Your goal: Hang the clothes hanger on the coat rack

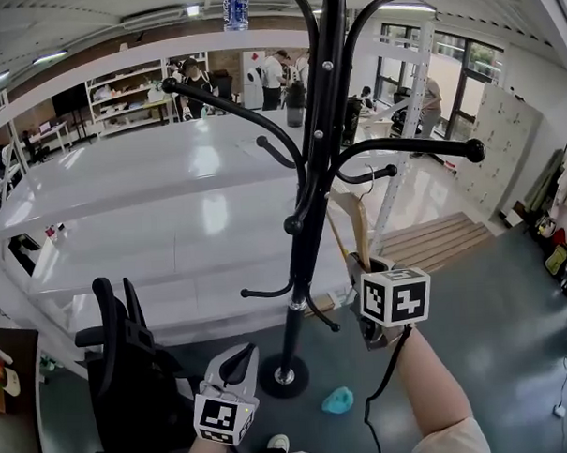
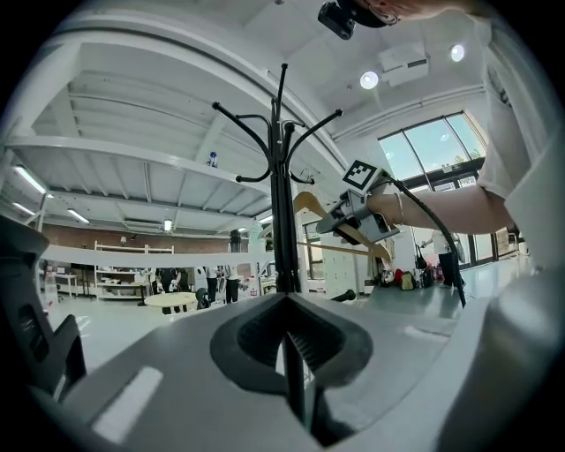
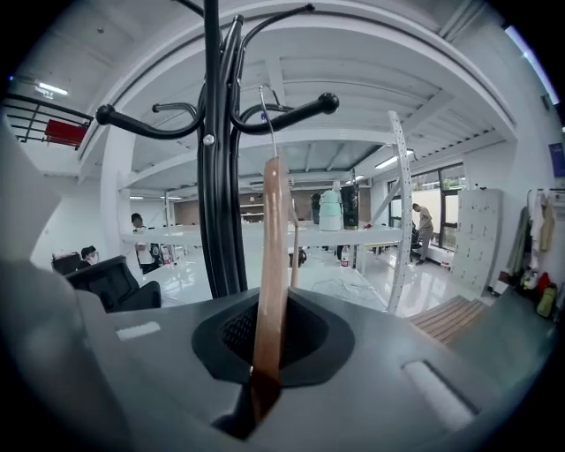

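The black coat rack stands on a round base on the grey floor. My right gripper is shut on a wooden clothes hanger, held up beside the pole. In the right gripper view the hanger rises from between the jaws. Its metal hook reaches up to a knobbed rack arm; I cannot tell whether they touch. My left gripper hangs low near the base, shut and with nothing in it. In the left gripper view the rack stands ahead of the left gripper.
A black office chair stands left of the rack's base. A teal scrap lies on the floor by the base. White tables run behind the rack. A wooden pallet lies at the right. People stand far back.
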Available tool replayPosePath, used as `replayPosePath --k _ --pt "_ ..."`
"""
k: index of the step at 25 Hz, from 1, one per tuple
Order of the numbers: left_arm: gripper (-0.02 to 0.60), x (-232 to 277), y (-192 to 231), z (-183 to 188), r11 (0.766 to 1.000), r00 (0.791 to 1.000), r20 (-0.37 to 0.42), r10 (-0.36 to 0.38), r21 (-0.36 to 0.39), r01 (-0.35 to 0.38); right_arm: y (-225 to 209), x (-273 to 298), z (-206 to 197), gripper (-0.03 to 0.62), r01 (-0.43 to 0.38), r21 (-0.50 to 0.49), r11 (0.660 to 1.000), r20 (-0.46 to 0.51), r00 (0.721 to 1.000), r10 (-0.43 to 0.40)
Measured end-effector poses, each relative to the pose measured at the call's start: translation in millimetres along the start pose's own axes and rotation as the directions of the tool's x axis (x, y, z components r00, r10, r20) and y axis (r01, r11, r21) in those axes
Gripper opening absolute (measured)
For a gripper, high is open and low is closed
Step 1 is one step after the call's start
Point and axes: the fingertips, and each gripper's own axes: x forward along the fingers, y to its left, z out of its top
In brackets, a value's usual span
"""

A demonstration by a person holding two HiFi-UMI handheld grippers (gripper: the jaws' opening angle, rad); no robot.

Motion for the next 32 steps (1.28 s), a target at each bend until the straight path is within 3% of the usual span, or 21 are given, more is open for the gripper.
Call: replayPosePath --k 8,21,28,32 --pt "0.0 3.4 11.4 -13.0 1.0 1.0 -0.025 0.017 -0.01 -0.018 0.6 27.6 -14.3 0.028 0.0 -0.038 0.999 -0.037 0.999 -0.002" --pt "0.0 1.6 -1.2 -23.4 1.0 0.999 -0.047 0.001 -0.022 -0.002 3.9 28.6 -20.9 0.043 -0.02 0.073 0.997 0.049 0.999 0.016" --pt "0.0 -7.6 -4.8 -15.1 1.0 0.999 -0.033 0.016 -0.011 -0.016 1.1 -0.9 -0.4 0.273 0.01 0.011 1.0 0.22 0.976 -0.012" --pt "0.0 -13.0 -12.7 -10.7 1.0 0.999 -0.03 0.015 -0.01 -0.015 4.7 -34.7 16.5 0.29 0.012 -0.016 1.0 0.317 0.949 -0.006"
